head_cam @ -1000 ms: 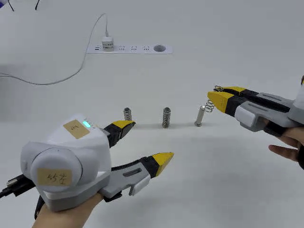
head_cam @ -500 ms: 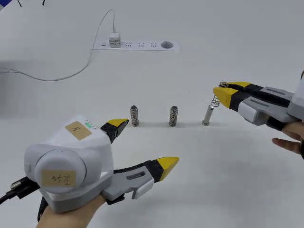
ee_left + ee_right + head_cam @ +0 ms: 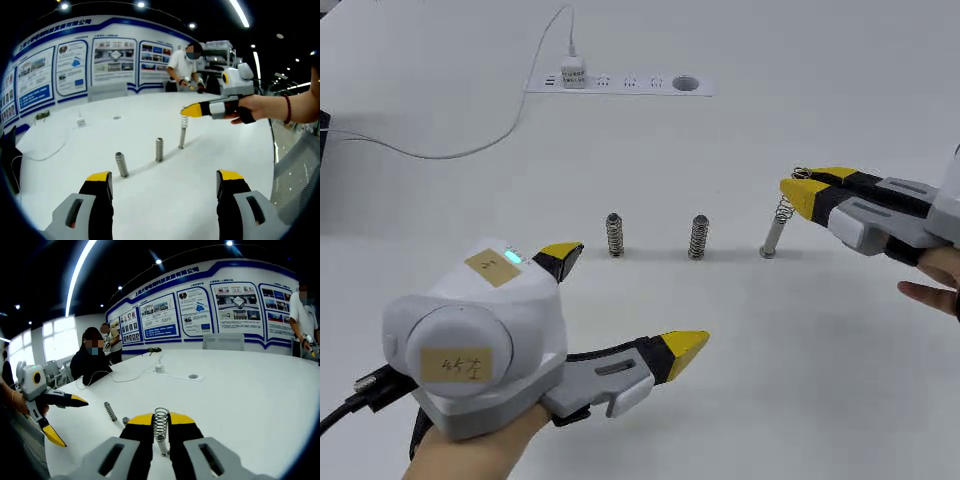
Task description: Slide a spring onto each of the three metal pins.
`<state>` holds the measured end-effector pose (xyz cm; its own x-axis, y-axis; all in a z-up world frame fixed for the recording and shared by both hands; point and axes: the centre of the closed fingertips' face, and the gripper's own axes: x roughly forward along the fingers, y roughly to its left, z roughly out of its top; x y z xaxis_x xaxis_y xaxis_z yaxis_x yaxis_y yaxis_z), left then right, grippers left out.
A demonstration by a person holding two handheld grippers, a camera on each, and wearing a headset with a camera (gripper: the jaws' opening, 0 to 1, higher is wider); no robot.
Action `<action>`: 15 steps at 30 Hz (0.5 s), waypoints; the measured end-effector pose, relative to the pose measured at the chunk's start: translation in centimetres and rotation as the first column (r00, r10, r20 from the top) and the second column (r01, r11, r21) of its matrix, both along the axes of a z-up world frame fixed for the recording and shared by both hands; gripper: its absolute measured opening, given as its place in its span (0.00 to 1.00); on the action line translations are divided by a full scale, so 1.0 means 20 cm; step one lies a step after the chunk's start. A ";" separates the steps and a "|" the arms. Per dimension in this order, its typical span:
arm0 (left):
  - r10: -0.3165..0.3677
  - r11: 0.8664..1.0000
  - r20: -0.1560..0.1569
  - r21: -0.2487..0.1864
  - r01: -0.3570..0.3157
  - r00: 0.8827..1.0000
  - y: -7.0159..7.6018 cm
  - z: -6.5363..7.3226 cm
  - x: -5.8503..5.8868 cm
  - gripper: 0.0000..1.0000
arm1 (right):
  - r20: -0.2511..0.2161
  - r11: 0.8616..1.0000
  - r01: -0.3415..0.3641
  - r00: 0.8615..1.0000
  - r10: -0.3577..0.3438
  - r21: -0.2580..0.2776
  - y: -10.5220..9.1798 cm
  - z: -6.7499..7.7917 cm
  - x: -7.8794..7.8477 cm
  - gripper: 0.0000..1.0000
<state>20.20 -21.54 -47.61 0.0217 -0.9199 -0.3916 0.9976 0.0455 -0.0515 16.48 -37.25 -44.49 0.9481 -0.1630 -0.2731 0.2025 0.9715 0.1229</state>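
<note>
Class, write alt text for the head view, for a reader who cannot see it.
The right tongs grip a spring at the top of the right-hand pin, which leans on a white table. The middle spring and left spring already sit on their pins, and the left tongs hover open in the foreground.

Lighting: bright, even, overhead. Ceiling strip light [image 3: 82,265] and spot lamps [image 3: 140,5] flare white. White table [image 3: 800,120] close to overexposed in head view, with faint, soft shadows. Gripper views: heavy fisheye bending at edges, wall posters [image 3: 115,52] soft. Head view sharp.
</note>
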 end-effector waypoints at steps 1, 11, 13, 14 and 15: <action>0.002 1.000 -0.001 0.002 -0.002 1.000 0.00 0.00 0.00 0.87 | -0.005 1.000 -0.001 1.000 0.001 -0.001 0.00 -0.01 0.00 0.11; 0.006 1.000 0.001 0.012 -0.006 1.000 0.01 -0.02 0.01 0.89 | -0.029 1.000 -0.007 1.000 0.007 -0.017 0.03 -0.05 0.00 0.11; 0.005 1.000 0.002 0.012 -0.005 1.000 0.00 -0.02 0.01 0.89 | -0.037 1.000 -0.009 0.999 0.008 -0.020 0.03 -0.07 -0.01 0.11; 0.005 1.000 0.002 0.013 -0.005 1.000 0.00 -0.02 0.01 0.89 | -0.040 1.000 -0.009 0.999 0.008 -0.021 0.03 -0.07 -0.01 0.11; 0.005 1.000 0.001 0.013 -0.005 1.000 0.00 -0.02 0.01 0.88 | -0.042 1.000 -0.010 0.999 0.009 -0.022 0.03 -0.08 -0.01 0.11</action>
<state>20.36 -21.46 -47.96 0.0265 -0.9145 -0.4038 0.9975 0.0509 -0.0498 16.31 -36.56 -46.03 0.9374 -0.1608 -0.3089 0.1980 0.9758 0.0931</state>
